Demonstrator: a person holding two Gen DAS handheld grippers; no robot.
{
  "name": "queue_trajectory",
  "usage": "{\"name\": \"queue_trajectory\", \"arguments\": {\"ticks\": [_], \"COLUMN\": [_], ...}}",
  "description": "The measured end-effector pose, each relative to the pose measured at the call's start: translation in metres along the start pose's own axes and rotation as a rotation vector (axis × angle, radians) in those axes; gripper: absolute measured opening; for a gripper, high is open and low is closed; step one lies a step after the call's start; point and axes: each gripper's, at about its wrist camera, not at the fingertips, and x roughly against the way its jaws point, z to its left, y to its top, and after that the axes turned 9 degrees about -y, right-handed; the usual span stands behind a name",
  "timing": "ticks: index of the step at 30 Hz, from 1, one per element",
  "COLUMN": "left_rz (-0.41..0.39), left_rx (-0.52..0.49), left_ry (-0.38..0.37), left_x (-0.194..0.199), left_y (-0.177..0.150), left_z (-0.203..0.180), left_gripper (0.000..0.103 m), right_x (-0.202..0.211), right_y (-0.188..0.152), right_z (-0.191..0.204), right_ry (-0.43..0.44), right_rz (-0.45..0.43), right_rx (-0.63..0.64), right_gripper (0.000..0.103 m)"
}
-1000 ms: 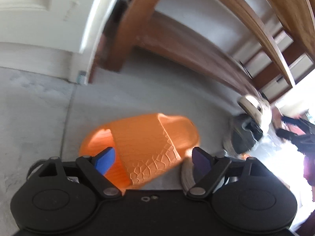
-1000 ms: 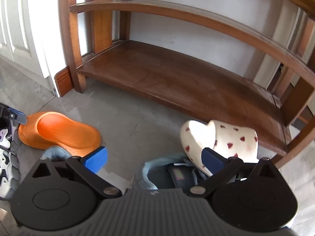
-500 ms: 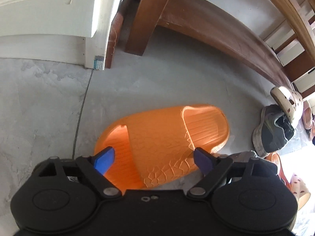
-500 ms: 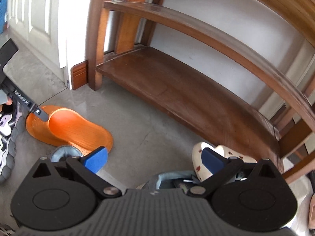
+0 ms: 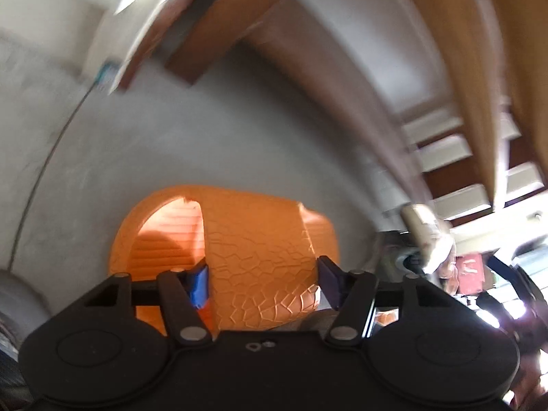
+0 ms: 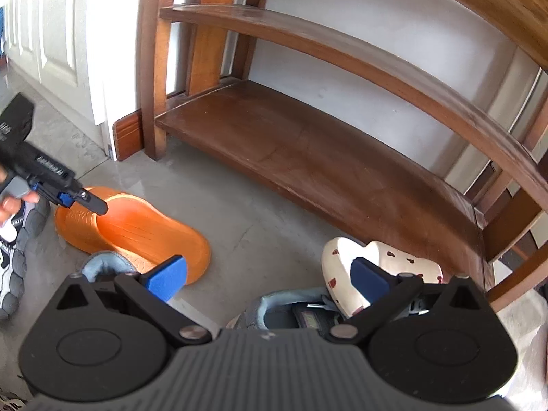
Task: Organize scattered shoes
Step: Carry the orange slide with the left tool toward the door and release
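An orange slipper [image 5: 260,260] lies on the grey concrete floor [image 5: 191,137], near the left end of a wooden shoe rack [image 6: 308,157] whose lower shelves stand bare. The left claw [image 5: 262,281], held in a person's hand [image 6: 13,202], reaches down over the slipper's wide textured strap; its jaws are closing, with the strap between the two blue pads [image 5: 198,281], and the pads look to be touching the strap's sides, though the blurred picture does not show a firm pinch. Seen from the right side, that claw's dark finger crosses the strap end of the slipper at the left of the floor. The right claw [image 6: 269,275] hovers spread wide above the floor, with nothing between its blue pads [image 6: 167,274]. Just beneath it sits a grey-blue sneaker [image 6: 291,315], and touching that, to the right, a cream slipper with small red hearts [image 6: 383,267] lies close to the rack's lowest shelf. Another grey-blue shoe [image 6: 102,265] peeks out beside the orange slipper's near edge. At the far left edge lies a grey and white sneaker [image 6: 17,257]. A white door [image 6: 51,34] stands left of the rack.
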Motion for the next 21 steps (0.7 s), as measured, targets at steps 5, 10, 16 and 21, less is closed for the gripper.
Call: {"name": "queue_trajectory", "arguments": {"ticks": [5, 10, 16, 21], "left_rz": [-0.221, -0.472, -0.750, -0.812], "left_rx": [-0.013, -0.049, 0.035, 0.199], "left_ry": [-0.120, 0.022, 0.378, 0.670], "left_x": [0.056, 0.149, 0.254, 0.303], "left_y": [0.006, -0.013, -0.084, -0.152], "left_z": [-0.031, -0.057, -0.045, 0.010], "left_gripper": [0.056, 0.057, 0.058, 0.045], "right_x": [0.010, 0.016, 0.029, 0.038], "right_y": [0.006, 0.013, 0.055, 0.082], "right_z": [0.003, 0.013, 0.059, 0.103], "right_ry": [-0.029, -0.006, 0.104, 0.176], "right_rz": [-0.046, -0.078, -0.225, -0.320], "right_rx": [0.024, 0.080, 0.241, 0.342], "right_gripper": [0.103, 0.103, 0.103, 0.103]}}
